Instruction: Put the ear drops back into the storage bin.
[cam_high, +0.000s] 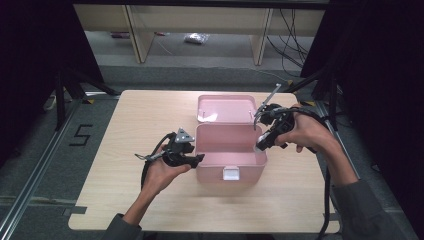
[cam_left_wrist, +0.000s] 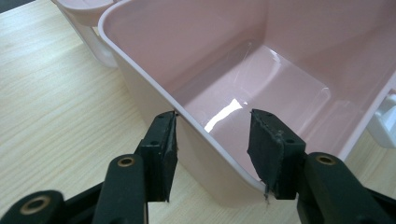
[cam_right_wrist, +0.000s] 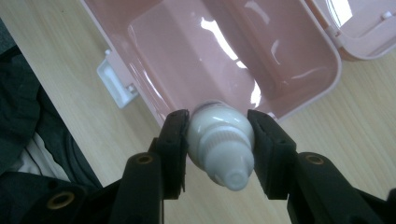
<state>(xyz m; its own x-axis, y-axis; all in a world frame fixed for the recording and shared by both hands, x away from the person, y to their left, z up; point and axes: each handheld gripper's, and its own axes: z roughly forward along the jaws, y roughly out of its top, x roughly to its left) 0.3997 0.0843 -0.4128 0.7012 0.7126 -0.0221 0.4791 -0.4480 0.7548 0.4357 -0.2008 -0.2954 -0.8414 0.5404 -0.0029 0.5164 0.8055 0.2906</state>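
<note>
An open pink box (cam_high: 215, 173) stands mid-table, its lid (cam_high: 225, 107) laid back behind it, and its inside (cam_left_wrist: 261, 79) looks bare. My left gripper (cam_high: 198, 159) is at the box's left wall near the front corner. In the left gripper view the rim runs slantwise between the jaws of that gripper (cam_left_wrist: 212, 140) and touches both pads. My right gripper (cam_high: 260, 142) hovers over the box's right edge, shut on a white bottle (cam_high: 261, 145). In the right gripper view that gripper (cam_right_wrist: 218, 136) holds the bottle (cam_right_wrist: 222, 140) by its body, cap towards the camera, above the box (cam_right_wrist: 243, 56).
A white latch (cam_high: 231, 173) sits on the box's front wall and also appears in the right gripper view as the latch (cam_right_wrist: 114, 79). The wooden table (cam_high: 130, 130) has bare surface to the left and in front. Dark stands (cam_high: 62, 95) flank the table's far corners.
</note>
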